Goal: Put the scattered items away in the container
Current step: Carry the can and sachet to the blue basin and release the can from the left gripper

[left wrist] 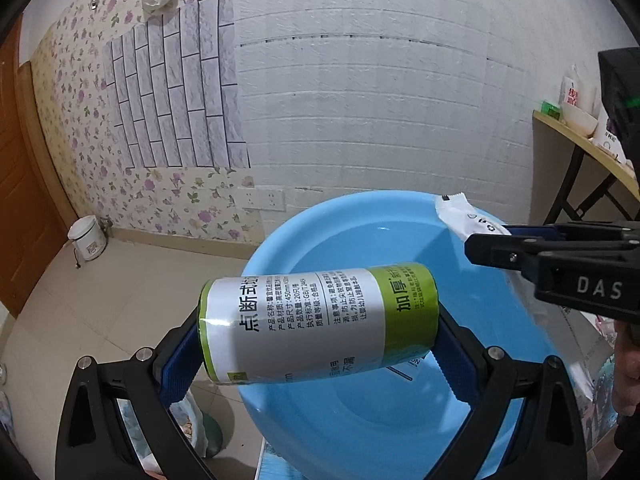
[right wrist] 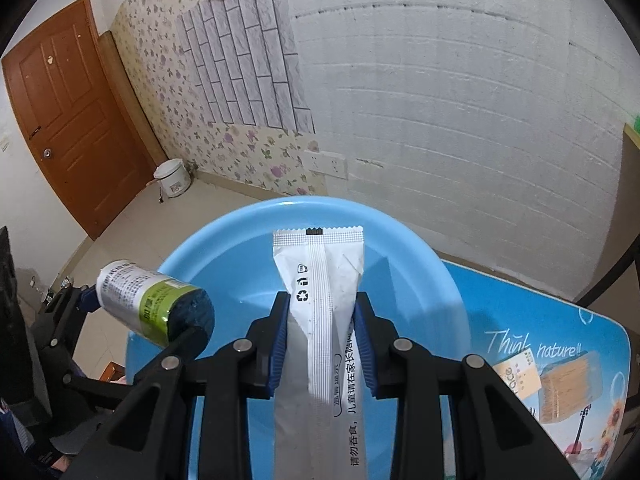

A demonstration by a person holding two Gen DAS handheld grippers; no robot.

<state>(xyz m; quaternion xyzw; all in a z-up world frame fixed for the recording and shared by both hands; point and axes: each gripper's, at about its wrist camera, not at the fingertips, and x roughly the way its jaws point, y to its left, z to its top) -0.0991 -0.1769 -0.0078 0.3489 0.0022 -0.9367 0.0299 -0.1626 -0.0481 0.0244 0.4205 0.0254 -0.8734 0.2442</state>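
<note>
Blue basin (right wrist: 420, 264) sits on the table (right wrist: 560, 320), toward its left edge, with printed tabletop showing on the right. Inside looks empty; only bare blue floor shows between the grippers.

Roll of bags (left wrist: 318, 322), white and green label, hangs crosswise over the basin's near left rim. Left gripper (left wrist: 318, 344) is spread wide with its pads pressed on the two ends of the roll.

White sachet (right wrist: 320, 280) hangs lengthwise over the basin's middle. Right gripper (right wrist: 322, 340) is nearly closed, pinching its lower half, with the top seal sticking out forward.

Step in hand, my read: drop both in. Do it well: bring each item fully inside the rim, lower close to the floor, then let go. The roll may roll, so release it away from the rim.
</note>
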